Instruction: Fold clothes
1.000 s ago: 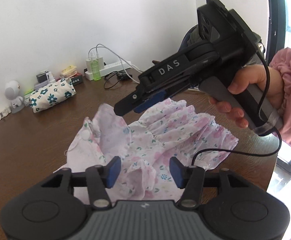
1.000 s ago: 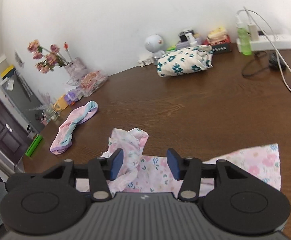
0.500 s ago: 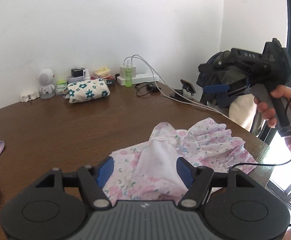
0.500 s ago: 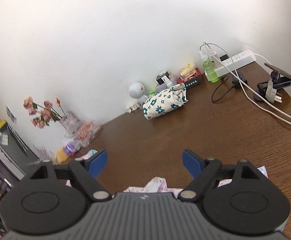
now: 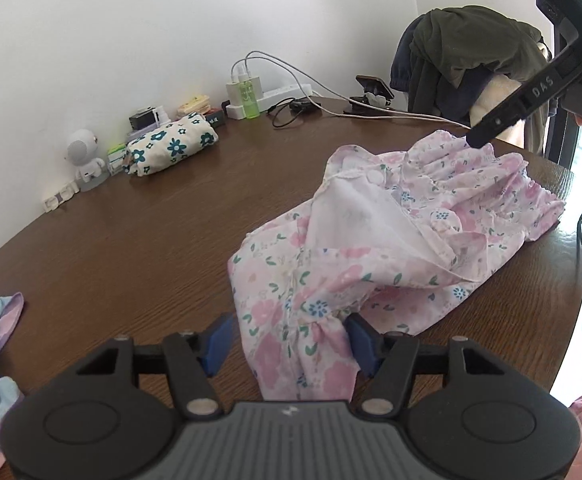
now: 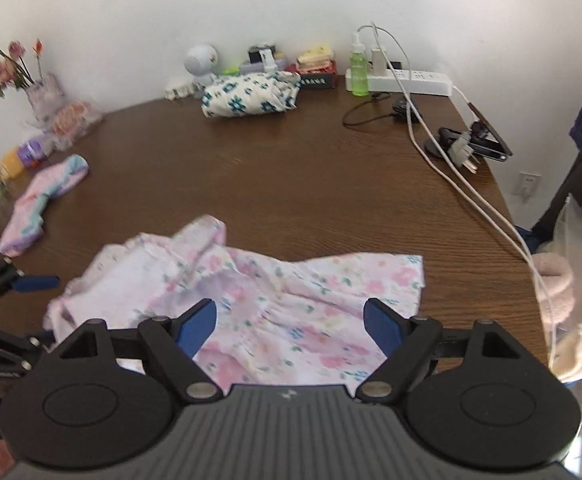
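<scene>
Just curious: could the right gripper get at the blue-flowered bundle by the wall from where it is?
Probably yes: the right gripper is open, with bare table between it and the blue-flowered bundle. Only the pink floral garment lies under it.

The dress is pale pink with pink and blue flowers and green leaves, its inside white. It lies on a dark brown wood-grain table. At the far side sits a cream pouch with teal flowers beside a green bottle. The left cloth is pink, light blue and lilac. Both grippers are black with blue pads.
</scene>
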